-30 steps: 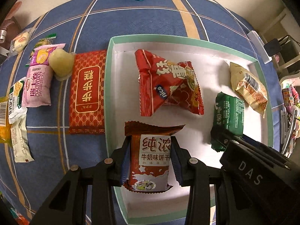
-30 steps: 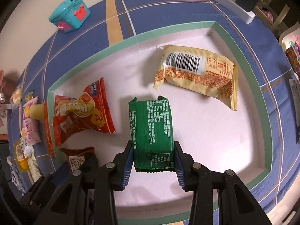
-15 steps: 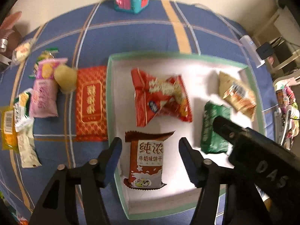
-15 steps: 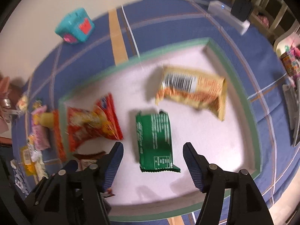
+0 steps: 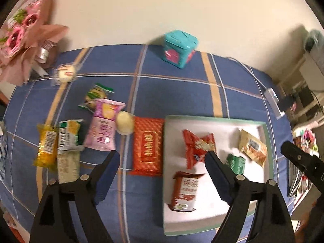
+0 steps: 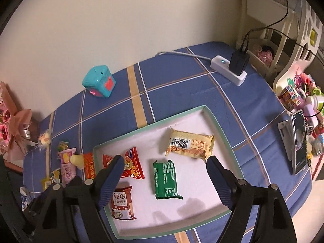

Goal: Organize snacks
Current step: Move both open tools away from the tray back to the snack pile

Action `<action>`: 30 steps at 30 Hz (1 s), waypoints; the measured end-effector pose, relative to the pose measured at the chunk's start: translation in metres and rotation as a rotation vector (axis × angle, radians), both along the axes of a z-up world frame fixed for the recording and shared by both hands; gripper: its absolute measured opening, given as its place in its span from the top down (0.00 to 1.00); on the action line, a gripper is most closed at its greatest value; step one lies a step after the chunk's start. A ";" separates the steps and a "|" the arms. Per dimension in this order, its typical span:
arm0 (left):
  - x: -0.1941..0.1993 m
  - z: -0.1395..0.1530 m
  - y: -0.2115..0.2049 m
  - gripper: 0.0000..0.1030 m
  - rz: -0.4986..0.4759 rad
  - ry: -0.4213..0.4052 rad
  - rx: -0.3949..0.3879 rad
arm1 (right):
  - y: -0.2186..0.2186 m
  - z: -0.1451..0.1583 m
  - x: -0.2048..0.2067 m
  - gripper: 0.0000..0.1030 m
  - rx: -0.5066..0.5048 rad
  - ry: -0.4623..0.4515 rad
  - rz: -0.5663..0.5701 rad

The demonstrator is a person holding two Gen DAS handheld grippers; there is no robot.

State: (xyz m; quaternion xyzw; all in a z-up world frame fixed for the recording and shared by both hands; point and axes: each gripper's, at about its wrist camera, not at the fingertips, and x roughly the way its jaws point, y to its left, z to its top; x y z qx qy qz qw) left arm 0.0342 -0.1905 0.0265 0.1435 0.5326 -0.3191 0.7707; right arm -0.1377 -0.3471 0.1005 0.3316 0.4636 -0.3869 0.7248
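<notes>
A white tray with a green rim (image 6: 219,133) (image 5: 265,139) holds a brown milk-biscuit pack (image 6: 121,202) (image 5: 185,190), a red snack bag (image 6: 129,165) (image 5: 197,147), a green pack (image 6: 166,179) (image 5: 236,163) and a yellow pack (image 6: 190,145) (image 5: 253,146). My left gripper (image 5: 162,162) is open and empty, raised above the tray's left edge. My right gripper (image 6: 165,168) is open and empty, raised above the green pack. A red patterned packet (image 5: 147,151), a pink pack (image 5: 103,131), a pale round snack (image 5: 125,119) and several small packs (image 5: 58,147) lie on the blue cloth left of the tray.
A teal cube box (image 5: 179,48) (image 6: 99,84) stands at the back by the wall. A pink bouquet (image 5: 24,38) is at the far left. A white power strip with a black plug (image 6: 230,68) and a phone (image 6: 298,143) lie to the right, near cluttered shelves.
Both grippers opened, let go of the brown pack and the green pack in the tray, then pulled back and up. The left view swung leftwards.
</notes>
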 end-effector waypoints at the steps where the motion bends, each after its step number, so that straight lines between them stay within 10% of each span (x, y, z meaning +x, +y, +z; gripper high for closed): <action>1: 0.003 0.001 0.005 0.16 0.009 -0.003 -0.003 | 0.000 0.000 0.001 0.17 -0.003 0.002 0.001; 8: 0.027 0.007 0.035 0.05 0.089 -0.066 0.004 | 0.004 -0.004 0.007 0.00 0.001 0.011 0.024; 30: 0.110 0.007 0.162 0.00 0.354 -0.167 0.128 | 0.090 -0.007 0.098 0.00 -0.012 0.006 0.256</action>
